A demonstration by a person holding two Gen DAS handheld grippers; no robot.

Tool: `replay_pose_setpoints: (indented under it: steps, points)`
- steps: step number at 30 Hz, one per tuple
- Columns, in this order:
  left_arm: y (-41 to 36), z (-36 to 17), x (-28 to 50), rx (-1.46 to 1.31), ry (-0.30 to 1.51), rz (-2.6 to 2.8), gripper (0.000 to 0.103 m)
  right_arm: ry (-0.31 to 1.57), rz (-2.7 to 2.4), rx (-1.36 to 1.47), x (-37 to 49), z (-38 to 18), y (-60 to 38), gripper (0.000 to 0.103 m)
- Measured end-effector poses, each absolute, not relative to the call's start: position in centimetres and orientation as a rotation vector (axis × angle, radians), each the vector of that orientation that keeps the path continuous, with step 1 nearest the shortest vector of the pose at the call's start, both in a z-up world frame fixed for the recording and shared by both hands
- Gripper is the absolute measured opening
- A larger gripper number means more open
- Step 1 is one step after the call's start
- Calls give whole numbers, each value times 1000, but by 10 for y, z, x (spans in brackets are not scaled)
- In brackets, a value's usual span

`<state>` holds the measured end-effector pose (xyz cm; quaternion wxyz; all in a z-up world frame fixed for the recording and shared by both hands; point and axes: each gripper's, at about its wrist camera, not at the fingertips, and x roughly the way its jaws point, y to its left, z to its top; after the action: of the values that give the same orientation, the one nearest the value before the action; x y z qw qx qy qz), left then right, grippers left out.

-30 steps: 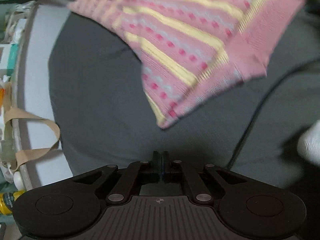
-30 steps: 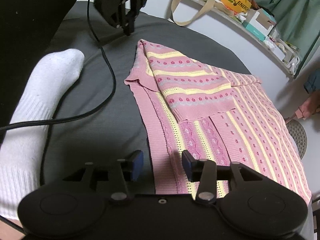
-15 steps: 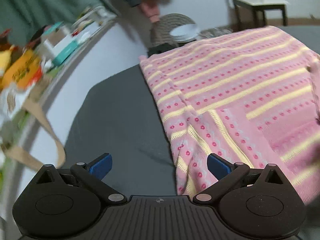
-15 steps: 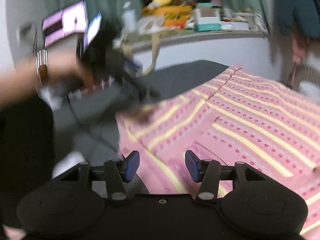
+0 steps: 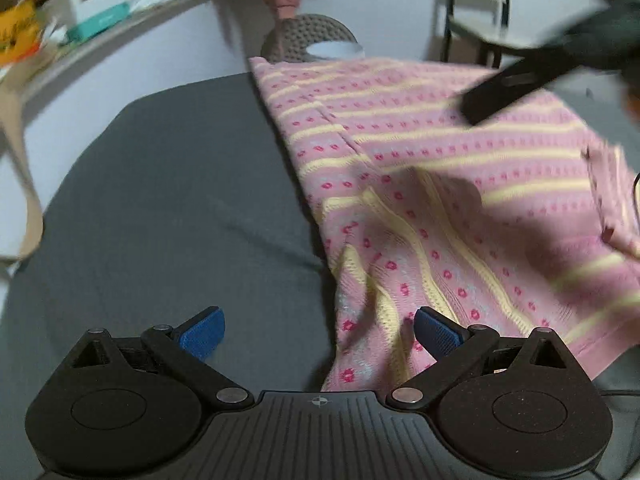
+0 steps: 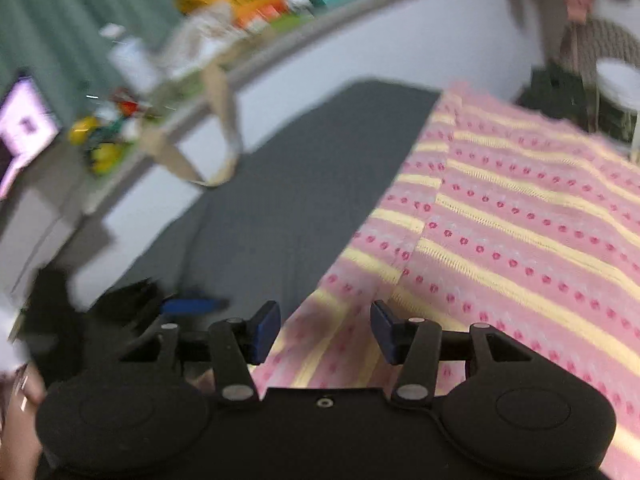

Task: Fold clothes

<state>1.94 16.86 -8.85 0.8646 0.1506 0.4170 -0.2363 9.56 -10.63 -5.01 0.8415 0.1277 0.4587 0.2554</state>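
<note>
The left gripper (image 5: pixel 318 330) has its blue-padded fingers (image 5: pixel 202 332) spread wide with nothing between them. One pad hangs over the bare dark grey mat (image 5: pixel 160 208); the other sits above the near corner of the pink striped knit sweater (image 5: pixel 440 184). That corner is rumpled, folded over the layer beneath, and the sweater's left edge runs away from the gripper towards the far rim of the mat.

The right gripper (image 6: pixel 324 332) also has its fingers (image 6: pixel 266 330) apart, less widely, and they clamp nothing. Both pads hover over the near edge of the sweater (image 6: pixel 500 240), which spreads flat to the right of this gripper, its yellow bands and red dots running across the cloth. A seam or folded layer runs up the sweater from just beyond the fingers.

In the left wrist view the right gripper (image 5: pixel 520 88) appears as a blurred black shape above the far right part of the sweater. In the right wrist view the left gripper (image 6: pixel 192 306) is a blurred dark form with a blue pad, low over the mat (image 6: pixel 300 192) just left of the sweater's edge.

Beyond the mat, a white ledge (image 6: pixel 280 80) holds blurred boxes and bags, with a beige strap (image 6: pixel 224 136) hanging from it. A chair (image 5: pixel 476 12) stands past the far end of the sweater.
</note>
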Motion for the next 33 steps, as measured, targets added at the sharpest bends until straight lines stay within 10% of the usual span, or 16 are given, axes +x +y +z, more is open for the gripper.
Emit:
replay_pose_setpoints:
  steps: [8,13,23,33]
  points:
    - [169,-105,21,367,882,-527,101,1212,406,349,169,-105,-90,47]
    - [170,-105,19,383,899,-556,101,1262,414,342,178,-117,-84,7]
    - [174,-101,17,470,878,-411,101,1161,510,266,195,-87,-29,7]
    - [170,-89,-11,673,810,-390,101,1115,481,128,150,-62,-44,51]
